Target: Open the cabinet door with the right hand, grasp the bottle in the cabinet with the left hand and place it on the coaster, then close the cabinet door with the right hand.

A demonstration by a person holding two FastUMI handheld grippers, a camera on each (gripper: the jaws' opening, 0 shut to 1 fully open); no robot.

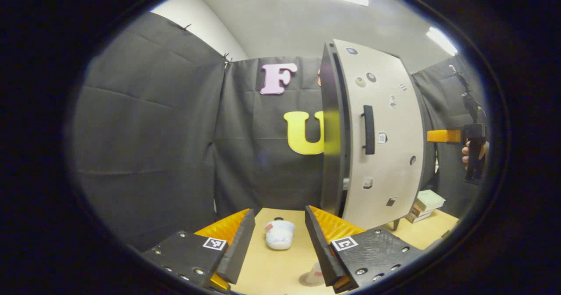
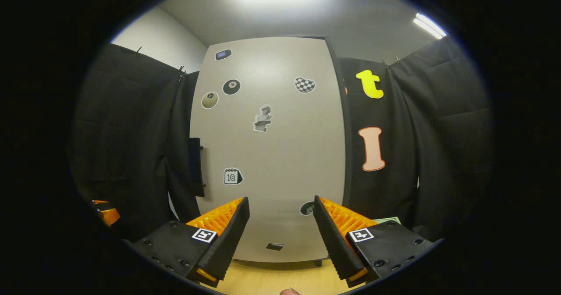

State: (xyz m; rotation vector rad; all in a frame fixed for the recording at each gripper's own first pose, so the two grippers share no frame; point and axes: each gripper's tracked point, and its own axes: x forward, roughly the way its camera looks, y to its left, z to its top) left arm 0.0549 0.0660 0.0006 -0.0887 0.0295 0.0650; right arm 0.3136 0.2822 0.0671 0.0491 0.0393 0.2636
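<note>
the cabinet door (image 2: 267, 150) is facing the right hand-held gripper (image 2: 280, 236) squarely, a tall pale panel dotted with stickers, and it is looking shut or very nearly shut against the dark cabinet body. it reads as a stiff, flat slab that should be swinging on hinges at its far edge rather than flexing, so the panel itself is offering nothing to pinch. the place to take hold is the black handle (image 1: 369, 129), a slim upright bar standing off the panel near its free edge; in the right gripper view it is showing edge-on at the door's left side (image 2: 195, 167). the bar looks rigid and smooth, so a grip across its middle, pulled along the door's arc, is likely to slip least.

the right hand-held gripper is hanging in front of the door's lower half with its jaws spread wide and nothing between them, apart from the panel and off to the side of the handle. in the left gripper view it is appearing far right, beyond the door, with a hand (image 1: 472, 151) wrapped around its grip.

the left hand-held gripper (image 1: 280, 238) is waiting low over the worktop (image 1: 271, 273), jaws also wide and empty, pointing towards a small white bottle-like thing (image 1: 279, 233) lying on the wood; whether that is the task's bottle i cannot tell. a pale disc (image 1: 312, 277) by its right finger may be the coaster. some books (image 1: 425, 205) are stacked beyond the cabinet.
</note>
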